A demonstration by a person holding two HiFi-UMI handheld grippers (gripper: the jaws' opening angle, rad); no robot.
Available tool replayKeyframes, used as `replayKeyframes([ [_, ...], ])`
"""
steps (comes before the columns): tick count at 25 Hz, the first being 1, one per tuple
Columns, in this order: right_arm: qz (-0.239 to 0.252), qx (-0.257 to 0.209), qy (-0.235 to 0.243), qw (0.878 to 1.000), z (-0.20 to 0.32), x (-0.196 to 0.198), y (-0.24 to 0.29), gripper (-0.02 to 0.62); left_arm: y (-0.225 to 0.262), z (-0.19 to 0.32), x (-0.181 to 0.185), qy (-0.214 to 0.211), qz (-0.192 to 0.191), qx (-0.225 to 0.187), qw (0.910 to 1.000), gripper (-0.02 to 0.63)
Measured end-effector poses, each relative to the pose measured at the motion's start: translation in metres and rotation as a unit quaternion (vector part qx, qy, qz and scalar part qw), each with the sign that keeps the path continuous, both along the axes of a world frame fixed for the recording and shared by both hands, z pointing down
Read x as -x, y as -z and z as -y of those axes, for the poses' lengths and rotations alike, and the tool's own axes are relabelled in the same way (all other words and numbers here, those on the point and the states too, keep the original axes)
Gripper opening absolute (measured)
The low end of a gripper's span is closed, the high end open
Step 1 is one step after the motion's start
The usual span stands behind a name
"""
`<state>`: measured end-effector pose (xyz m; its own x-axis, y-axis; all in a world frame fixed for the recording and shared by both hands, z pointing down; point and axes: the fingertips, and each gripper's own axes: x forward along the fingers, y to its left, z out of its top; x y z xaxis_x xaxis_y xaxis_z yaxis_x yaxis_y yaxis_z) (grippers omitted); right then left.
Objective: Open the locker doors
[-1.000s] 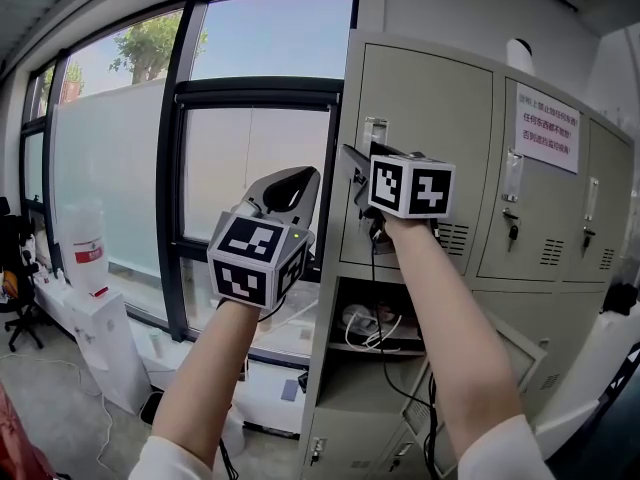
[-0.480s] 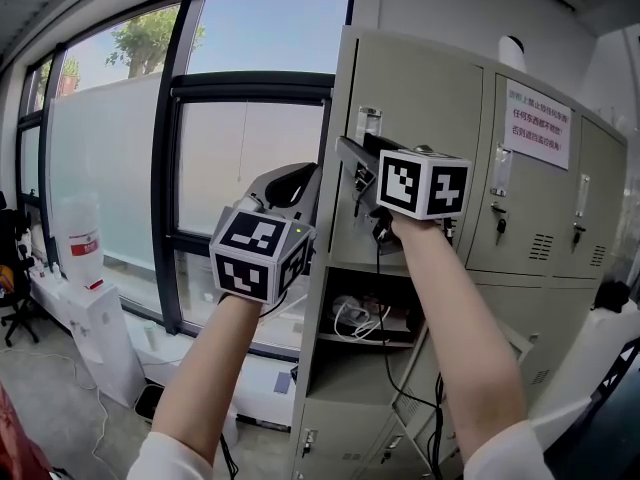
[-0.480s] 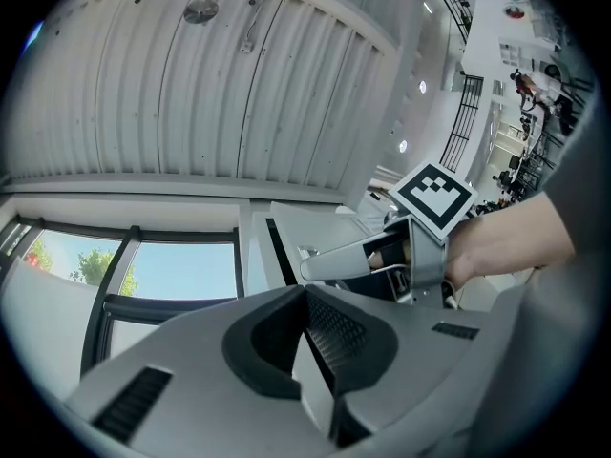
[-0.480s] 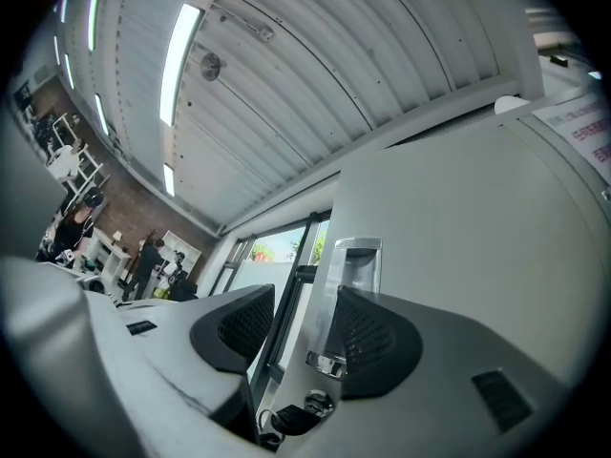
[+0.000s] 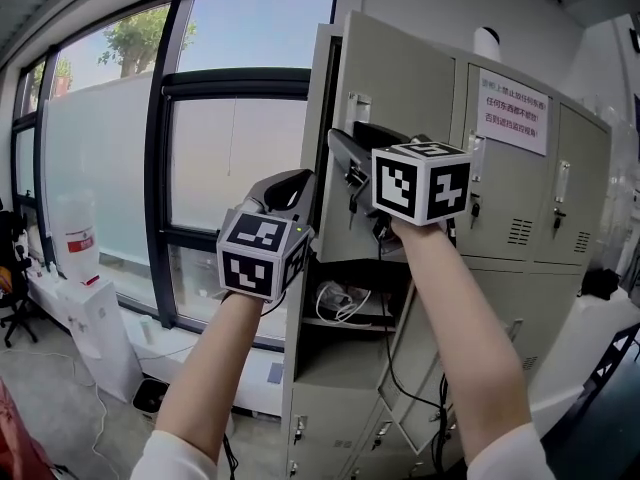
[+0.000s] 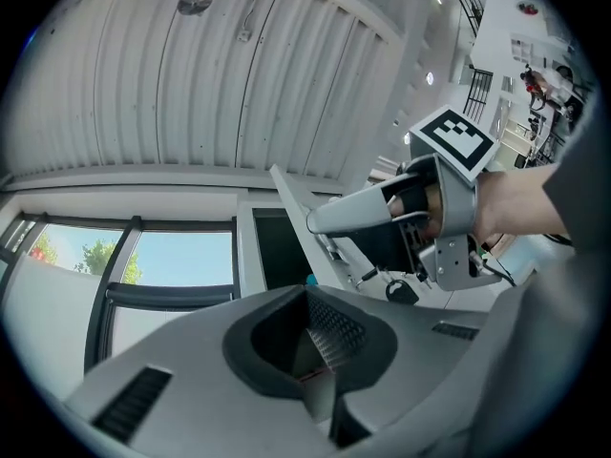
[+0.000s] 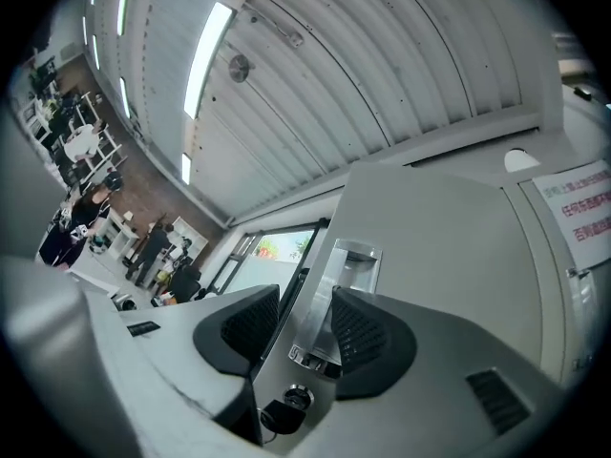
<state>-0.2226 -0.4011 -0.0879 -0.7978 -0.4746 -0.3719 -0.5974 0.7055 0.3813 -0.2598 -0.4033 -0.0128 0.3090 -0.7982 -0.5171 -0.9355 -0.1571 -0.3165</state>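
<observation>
The grey locker bank (image 5: 520,198) fills the right of the head view. Its upper-left door (image 5: 400,88) stands swung partly out. My right gripper (image 5: 345,168) is at that door's free edge, just below the clear handle (image 5: 358,100). In the right gripper view the door edge and handle plate (image 7: 336,284) stand between my right gripper's (image 7: 305,332) jaws, which are closing; a thin gap still shows by the left pad. A key (image 7: 284,414) hangs in the lock below. My left gripper (image 5: 293,186) hovers shut and empty left of the door, pointing up; the left gripper view shows it (image 6: 320,342) too.
The compartment under the open door holds loose cables (image 5: 340,303). A lower door (image 5: 430,368) hangs ajar. A paper notice (image 5: 515,111) is stuck on a shut door at the right. Tall windows (image 5: 230,118) and a water jug (image 5: 75,238) lie at the left.
The upper-left locker door has swung outward, and my right gripper has moved left with its edge. The left gripper has hardly moved.
</observation>
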Motion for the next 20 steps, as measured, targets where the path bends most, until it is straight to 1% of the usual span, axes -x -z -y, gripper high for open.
replayKeyframes([
  [4,-0.004,-0.007,0.001,1.0,-0.016,-0.014,-0.002,0.156,-0.006,-0.003,-0.014,-0.008,-0.008,0.014,0.9998,0.008],
  [7,-0.014,-0.012,-0.001,1.0,-0.027,-0.025,-0.005,0.143,-0.008,-0.009,-0.028,-0.01,-0.005,0.018,0.9998,0.008],
  [9,-0.025,-0.019,-0.007,0.999,-0.034,-0.032,-0.009,0.132,-0.009,-0.015,-0.037,-0.012,-0.009,0.015,0.9998,0.008],
  [13,-0.03,-0.023,-0.007,0.999,-0.046,-0.047,-0.012,0.13,-0.008,-0.027,-0.052,-0.019,-0.024,0.011,0.9995,0.008],
  [20,-0.03,-0.034,-0.014,0.999,-0.067,-0.079,-0.015,0.129,-0.005,-0.052,-0.085,-0.023,-0.015,0.001,0.9996,0.008],
])
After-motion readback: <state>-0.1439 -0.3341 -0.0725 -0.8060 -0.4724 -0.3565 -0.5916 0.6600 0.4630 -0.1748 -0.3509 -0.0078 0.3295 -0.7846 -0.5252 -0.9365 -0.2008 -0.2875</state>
